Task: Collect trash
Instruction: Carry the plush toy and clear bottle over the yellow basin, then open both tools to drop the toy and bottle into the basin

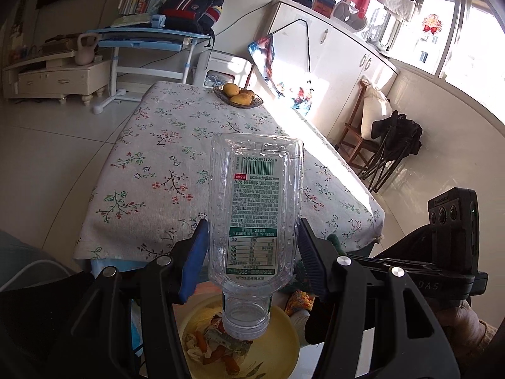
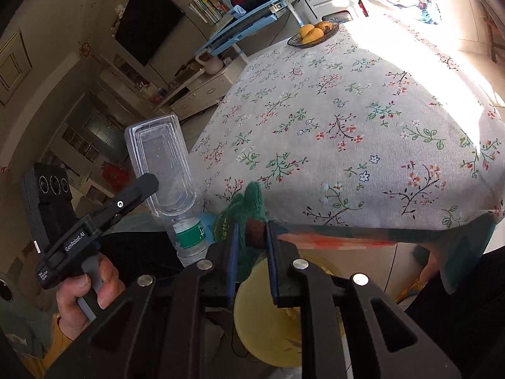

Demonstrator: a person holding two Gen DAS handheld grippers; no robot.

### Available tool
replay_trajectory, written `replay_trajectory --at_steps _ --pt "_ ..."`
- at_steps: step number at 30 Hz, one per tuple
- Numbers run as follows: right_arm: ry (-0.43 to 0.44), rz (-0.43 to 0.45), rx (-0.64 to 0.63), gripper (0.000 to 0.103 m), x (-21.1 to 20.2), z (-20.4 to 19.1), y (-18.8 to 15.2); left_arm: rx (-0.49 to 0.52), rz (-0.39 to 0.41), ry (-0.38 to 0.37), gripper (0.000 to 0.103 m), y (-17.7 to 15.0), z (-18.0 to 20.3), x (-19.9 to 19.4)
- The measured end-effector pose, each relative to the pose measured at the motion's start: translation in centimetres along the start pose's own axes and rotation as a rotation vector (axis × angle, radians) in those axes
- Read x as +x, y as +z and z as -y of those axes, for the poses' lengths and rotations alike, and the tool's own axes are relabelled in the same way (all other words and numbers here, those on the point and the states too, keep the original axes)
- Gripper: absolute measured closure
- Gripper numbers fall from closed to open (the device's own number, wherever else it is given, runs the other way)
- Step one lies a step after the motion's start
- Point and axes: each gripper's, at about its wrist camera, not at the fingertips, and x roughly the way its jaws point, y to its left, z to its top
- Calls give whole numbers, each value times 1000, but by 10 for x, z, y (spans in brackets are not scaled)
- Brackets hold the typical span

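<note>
Left gripper [image 1: 252,252]: you are clamping it on the bottle [image 1: 255,208], blue pads pressing both flat sides.
Bottle: it is hanging neck down and empty, cap off, its mouth just above the bin [image 1: 284,325].
Right gripper [image 2: 251,252]: you are pinching it nearly closed on a small brown piece [image 2: 255,233]; what the piece is, I cannot tell.
Left hand [image 2: 85,293]: you are squeezing the left gripper's handle, to the left of the bin in the right wrist view.
Bin: it is sitting below both grippers, yellow, already holding orange peelings and crumpled scraps [image 1: 217,344].
Green knit thing [image 2: 249,208]: it is poking up just beyond the bin, in front of the table's near edge.
Table [image 2: 347,110]: it is standing beyond the bin under a flowered cloth, sun falling across its right side.
Fruit bowl [image 1: 237,95]: it is sitting at the table's far end, well apart from the bin.
</note>
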Motion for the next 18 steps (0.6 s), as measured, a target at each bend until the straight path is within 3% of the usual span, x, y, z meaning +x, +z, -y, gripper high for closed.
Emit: replay_trajectory --at_steps 5,7,18 --pt "-12 -89 -21 81 11 -8 -16 -20 -49 -9 49 -24 5 -12" --pt "-23 -85 -10 75 10 -7 -17 -22 -74 -13 49 -35 9 -15" --pt "-58 143 87 55 -37 5 -9 29 -186 13 49 -73 36 -22"
